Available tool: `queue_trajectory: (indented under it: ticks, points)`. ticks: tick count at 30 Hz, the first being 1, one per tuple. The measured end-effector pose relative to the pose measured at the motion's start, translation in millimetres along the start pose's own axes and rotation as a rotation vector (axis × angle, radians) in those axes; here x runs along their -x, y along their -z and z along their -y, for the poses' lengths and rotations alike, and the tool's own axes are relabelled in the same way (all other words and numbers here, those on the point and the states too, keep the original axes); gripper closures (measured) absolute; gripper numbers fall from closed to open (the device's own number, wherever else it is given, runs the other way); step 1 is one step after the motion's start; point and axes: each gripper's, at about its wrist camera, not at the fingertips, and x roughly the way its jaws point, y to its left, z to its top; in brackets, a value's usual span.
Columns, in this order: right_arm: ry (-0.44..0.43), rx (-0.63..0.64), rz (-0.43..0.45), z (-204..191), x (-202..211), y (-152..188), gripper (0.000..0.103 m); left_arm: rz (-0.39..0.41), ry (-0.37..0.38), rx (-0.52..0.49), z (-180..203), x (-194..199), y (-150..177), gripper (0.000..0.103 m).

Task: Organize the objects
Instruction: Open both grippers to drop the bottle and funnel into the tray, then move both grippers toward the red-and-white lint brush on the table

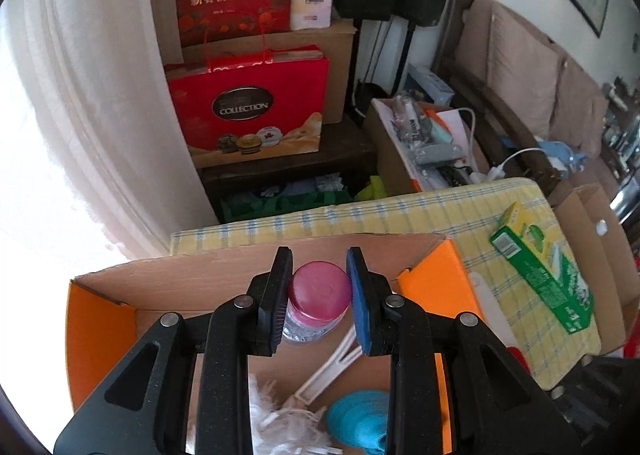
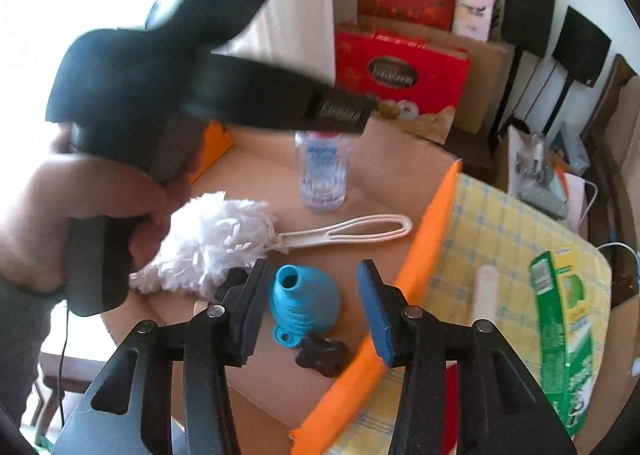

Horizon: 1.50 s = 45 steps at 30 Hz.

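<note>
Left gripper [image 1: 320, 303] straddles the pink cap of the clear bottle [image 1: 316, 303], one pad on either side of it; contact not certain, so grip can't be called. Bottle stands upright on the floor of the cardboard box [image 1: 200, 279], long axis vertical, straight below and between the left fingers. From the right wrist view the bottle [image 2: 324, 171] sits well ahead of the right gripper [image 2: 316, 311] and under the left one.

Right gripper gapes wide, holding nothing; the blue funnel [image 2: 304, 307] lies just ahead between its fingers. White duster [image 2: 224, 243] lies ahead-left, handle pointing right.

Judgement: left is the arm on the bottle
</note>
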Motion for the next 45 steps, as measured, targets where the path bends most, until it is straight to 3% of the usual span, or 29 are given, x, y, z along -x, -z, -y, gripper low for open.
queue_trajectory:
  ticks: [5, 7, 8, 9, 11, 16, 18, 23, 37, 45]
  points:
    - [0.023, -0.035, 0.034, 20, 25, 2, 0.055, -0.014, 0.008, -0.020, 6, -2, 3, 0.077]
    - [0.035, -0.056, 0.040, 32, 30, 4, 0.053, -0.017, -0.012, -0.026, 8, 0, 5, 0.062]
    - [0.045, -0.066, 0.043, 37, 35, 9, 0.052, -0.006, -0.020, -0.021, 8, 3, 5, 0.041]
    - [0.054, -0.075, 0.044, 41, 37, 11, 0.051, 0.015, -0.022, -0.012, 7, 8, 6, 0.026]
    - [0.069, -0.094, 0.047, 53, 42, 15, 0.050, 0.046, -0.003, 0.017, 4, 20, 6, 0.019]
    - [0.093, -0.137, 0.055, 73, 56, 28, 0.042, 0.066, 0.041, 0.078, -3, 42, 7, 0.015]
    - [0.105, -0.145, 0.059, 78, 62, 34, 0.041, 0.079, 0.038, 0.083, -2, 52, 11, 0.008]
    - [0.139, -0.168, 0.072, 91, 74, 50, 0.031, 0.103, 0.044, 0.090, 6, 75, 26, 0.001]
    - [0.178, -0.249, 0.086, 120, 97, 83, 0.015, 0.157, 0.065, -0.003, 74, 123, 74, 0.000]
    - [0.208, -0.284, 0.088, 135, 110, 103, 0.001, 0.154, 0.113, -0.027, 111, 129, 97, 0.000]
